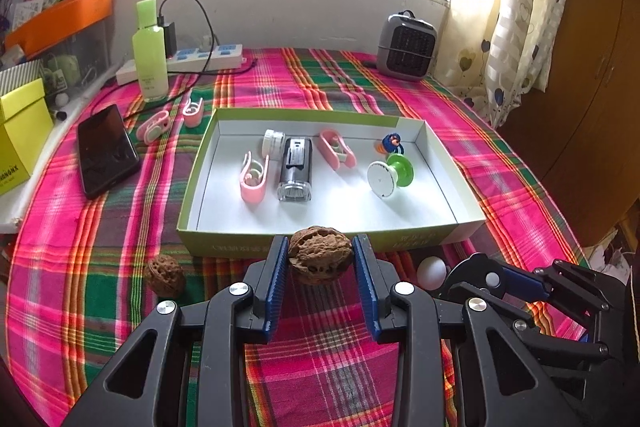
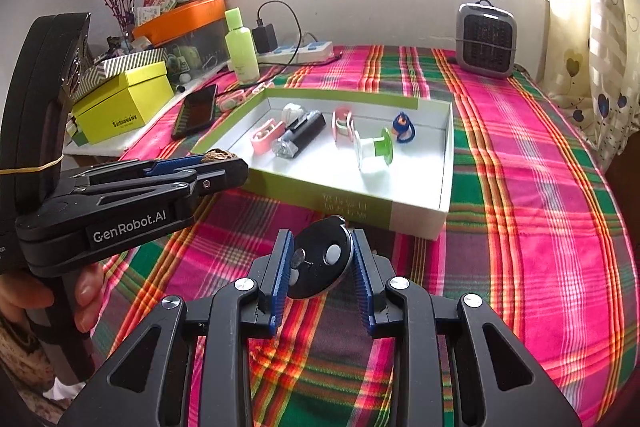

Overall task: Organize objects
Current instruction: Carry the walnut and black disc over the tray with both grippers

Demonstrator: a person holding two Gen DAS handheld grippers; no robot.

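Up front in the left wrist view, the left gripper is pinching a walnut between its blue pads, jaws closed only to the nut's width, holding it just short of the near wall of the box. A second walnut is sitting on the plaid cloth at nine o'clock from the held one. At three o'clock a white egg-shaped thing is lying beside the right gripper, whose side is crowding that corner. Inside the box six things are lying: two pink clips, a white jar, a black and clear device, a green and white spool and a small blue figure. Two more pink clips are resting outside at ten o'clock, next to a phone and a green bottle. A grey heater is standing at one o'clock.

Over in the right wrist view, the right gripper is gripping a black disc-shaped gadget with two pale buttons, jaws narrowed onto its edges, in front of the box's near wall. At ten o'clock the left gripper is reaching across, partly blocking the box corner, the walnut peeking above its fingers. A yellow box is sitting at ten o'clock beyond it.
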